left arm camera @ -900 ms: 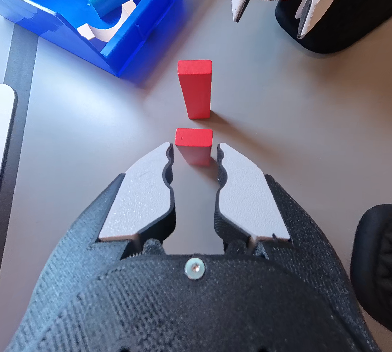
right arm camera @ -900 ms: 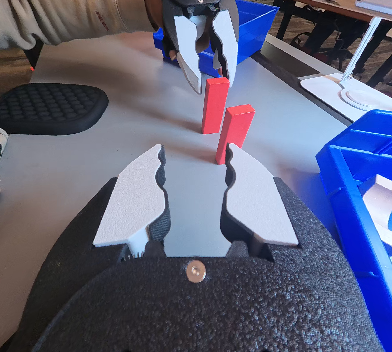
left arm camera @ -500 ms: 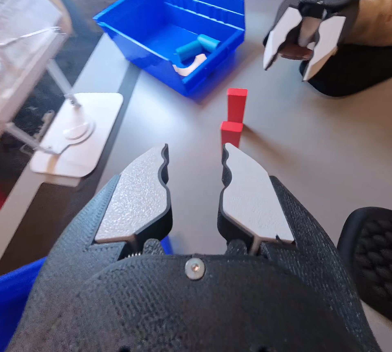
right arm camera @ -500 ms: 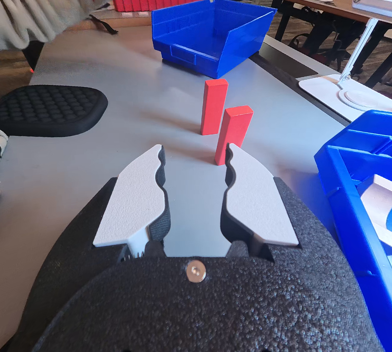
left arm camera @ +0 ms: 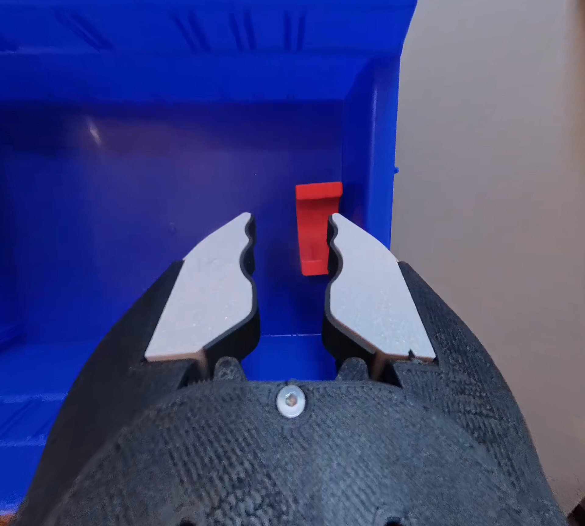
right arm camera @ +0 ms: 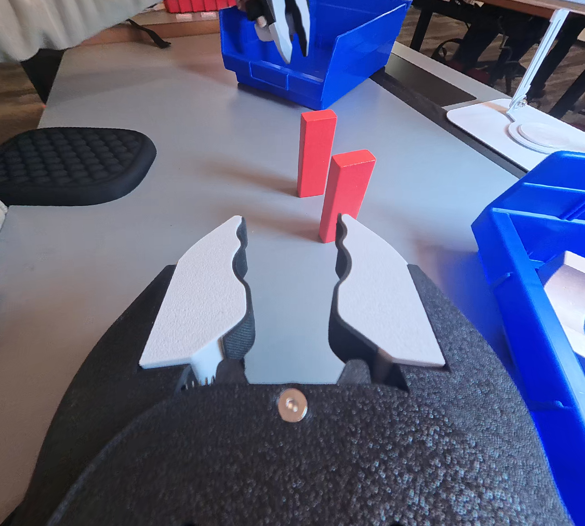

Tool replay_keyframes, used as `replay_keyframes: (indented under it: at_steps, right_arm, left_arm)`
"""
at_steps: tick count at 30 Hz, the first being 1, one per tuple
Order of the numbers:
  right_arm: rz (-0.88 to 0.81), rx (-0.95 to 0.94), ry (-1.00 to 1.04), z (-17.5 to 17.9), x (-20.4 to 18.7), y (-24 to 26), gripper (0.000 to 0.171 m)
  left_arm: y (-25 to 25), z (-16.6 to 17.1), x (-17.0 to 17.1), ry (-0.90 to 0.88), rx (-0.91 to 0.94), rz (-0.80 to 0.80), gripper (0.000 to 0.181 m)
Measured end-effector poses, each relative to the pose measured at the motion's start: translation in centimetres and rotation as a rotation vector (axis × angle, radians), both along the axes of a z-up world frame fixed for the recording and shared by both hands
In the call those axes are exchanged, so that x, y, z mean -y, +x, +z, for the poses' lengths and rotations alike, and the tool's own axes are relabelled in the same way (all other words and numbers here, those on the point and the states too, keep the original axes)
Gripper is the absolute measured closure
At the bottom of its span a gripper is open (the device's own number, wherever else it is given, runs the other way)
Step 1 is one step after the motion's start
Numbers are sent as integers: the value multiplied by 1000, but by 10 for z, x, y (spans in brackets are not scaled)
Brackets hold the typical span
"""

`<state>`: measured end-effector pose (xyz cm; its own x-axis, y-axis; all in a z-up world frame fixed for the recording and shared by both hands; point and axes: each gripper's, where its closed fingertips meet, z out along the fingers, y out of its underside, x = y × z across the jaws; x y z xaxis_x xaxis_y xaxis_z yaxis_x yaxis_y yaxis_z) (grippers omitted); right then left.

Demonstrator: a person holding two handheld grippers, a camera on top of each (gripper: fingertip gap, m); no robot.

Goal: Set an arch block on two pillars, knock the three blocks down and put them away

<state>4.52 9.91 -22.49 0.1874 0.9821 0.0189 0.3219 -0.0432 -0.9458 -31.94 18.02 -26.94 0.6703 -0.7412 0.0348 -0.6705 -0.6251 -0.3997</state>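
- The left gripper (left arm camera: 289, 219) has swung from the two pillars to above the far blue bin (left arm camera: 383, 130). Its jaws are moderately open and empty.
- Below it, the red arch block (left arm camera: 311, 235) lies on the bin floor against the right wall. Fetching it looks like the next step, so nothing is stacked yet.
- The gripper's right finger covers part of the arch, so how it lies is unclear.
- Mid-desk (right arm camera: 190, 130), the far pillar (right arm camera: 316, 152) and near pillar (right arm camera: 346, 190) stand upright, as before.
- The right gripper (right arm camera: 289, 219) hasn't moved and is open and empty. It hides the near pillar's foot.
- At the desk's right edge, the contents of a second bin (right arm camera: 519, 257) are cut off.
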Motion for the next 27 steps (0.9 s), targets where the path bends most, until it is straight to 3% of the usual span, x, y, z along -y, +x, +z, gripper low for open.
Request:
replay_keyframes:
  at_steps: [5, 11, 14, 17, 22, 27]
  right_arm:
    - [2, 10, 3, -2, 1, -1, 117]
    - [0, 2, 8, 2, 1, 1, 118]
    - [-4, 5, 12, 1, 0, 2, 118]
    - [-8, 5, 10, 1, -1, 3, 118]
    - [-8, 13, 5, -1, -1, 2, 118]
    - [-12, 22, 7, -2, -1, 2, 118]
  left_arm:
    - [12, -3, -3, -28, -34, -69, 141]
    - [14, -27, 3, -188, -119, -79, 145]
    - [13, -28, -4, -182, -99, -46, 137]
    - [-1, -27, -20, -81, -192, -28, 150]
    - [6, -19, -24, -52, -121, 0, 143]
    - [16, -30, -16, -187, -64, 148, 131]
